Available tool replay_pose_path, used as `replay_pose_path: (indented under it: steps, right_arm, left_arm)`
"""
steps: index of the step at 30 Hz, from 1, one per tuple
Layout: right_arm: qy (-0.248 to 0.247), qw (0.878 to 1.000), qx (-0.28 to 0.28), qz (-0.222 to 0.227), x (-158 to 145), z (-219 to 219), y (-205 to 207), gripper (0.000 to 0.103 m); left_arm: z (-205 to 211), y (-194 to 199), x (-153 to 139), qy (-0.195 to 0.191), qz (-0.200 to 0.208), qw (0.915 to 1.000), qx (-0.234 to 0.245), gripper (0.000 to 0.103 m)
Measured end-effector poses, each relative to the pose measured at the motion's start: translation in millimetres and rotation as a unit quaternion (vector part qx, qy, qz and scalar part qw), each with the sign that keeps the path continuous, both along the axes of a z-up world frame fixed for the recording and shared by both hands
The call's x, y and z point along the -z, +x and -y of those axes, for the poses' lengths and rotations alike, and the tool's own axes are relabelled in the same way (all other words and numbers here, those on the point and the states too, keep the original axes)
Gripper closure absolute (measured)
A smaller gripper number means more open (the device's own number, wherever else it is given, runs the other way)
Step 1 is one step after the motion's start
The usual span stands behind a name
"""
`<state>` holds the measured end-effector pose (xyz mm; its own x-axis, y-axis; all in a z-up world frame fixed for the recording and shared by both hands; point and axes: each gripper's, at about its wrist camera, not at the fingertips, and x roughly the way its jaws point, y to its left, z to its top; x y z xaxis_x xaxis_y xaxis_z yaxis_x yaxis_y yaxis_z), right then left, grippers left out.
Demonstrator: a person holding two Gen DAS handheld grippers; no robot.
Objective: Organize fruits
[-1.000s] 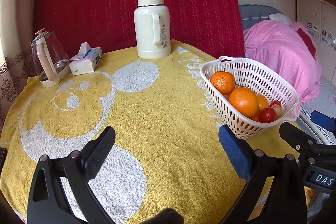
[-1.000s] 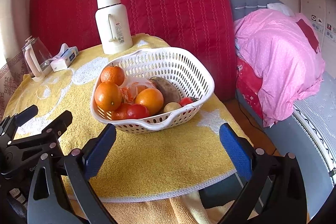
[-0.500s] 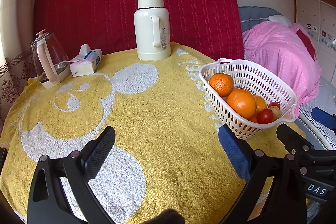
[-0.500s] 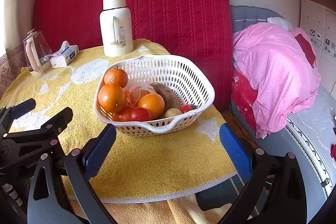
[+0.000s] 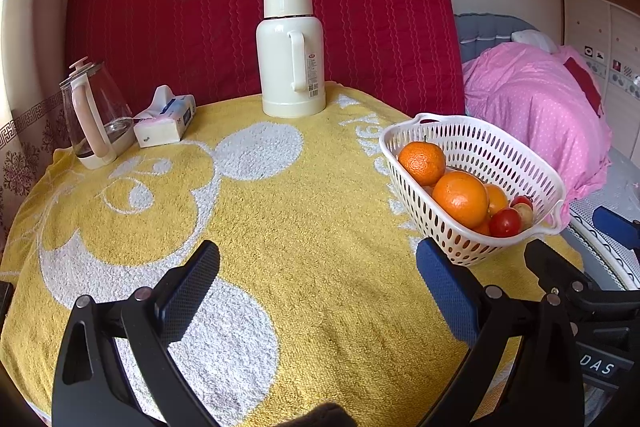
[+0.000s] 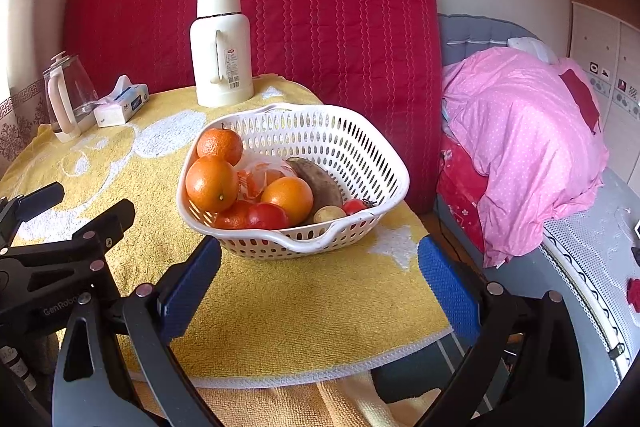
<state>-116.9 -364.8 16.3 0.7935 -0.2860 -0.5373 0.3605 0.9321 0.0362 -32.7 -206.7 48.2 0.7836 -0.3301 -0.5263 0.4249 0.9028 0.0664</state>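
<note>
Now both grippers hover with fingers spread wide and empty: the left gripper (image 5: 318,289) over bare yellow towel on the table (image 5: 304,211), the right gripper (image 6: 320,285) just in front of the white basket (image 6: 352,147). Oranges (image 6: 211,183) and tomatoes (image 6: 267,217) lie inside the basket, which sits near the table's right edge, close to the pink bed (image 6: 528,131).

Fruit basket (image 6: 352,151) right of thermos (image 6: 221,47), kettle (image 6: 66,97) far left.
</note>
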Motion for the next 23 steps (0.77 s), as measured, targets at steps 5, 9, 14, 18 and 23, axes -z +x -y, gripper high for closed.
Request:
replay_pose_path:
  steps: [5, 9, 14, 18, 23]
  right_arm:
    - [0.0, 1.0, 0.0, 0.0, 0, 0, 0, 0.003]
    - [-0.001, 1.0, 0.0, -0.001, 1, 0, 1, 0.003]
    - [-0.001, 1.0, 0.004, -0.002, 2, 1, 0, 0.003]
    - [-0.001, 1.0, 0.005, -0.003, 2, 1, 0, 0.003]
    - [0.013, 1.0, 0.003, -0.01, 5, -2, -2, 0.003]
  left_arm:
    - [0, -2, 1, 0.0, 0.009, 1.0, 0.001, 0.005]
    - [1, -3, 1, 0.003, 0.017, 0.9998, -0.001, 0.005]
    - [0, 0, 3, 0.005, 0.012, 0.9999, -0.005, 0.005]
    - [-3, 2, 2, 0.0, 0.001, 0.9999, -0.012, 0.005]
    - [-18, 1, 3, -0.003, -0.011, 0.9996, -0.027, 0.005]
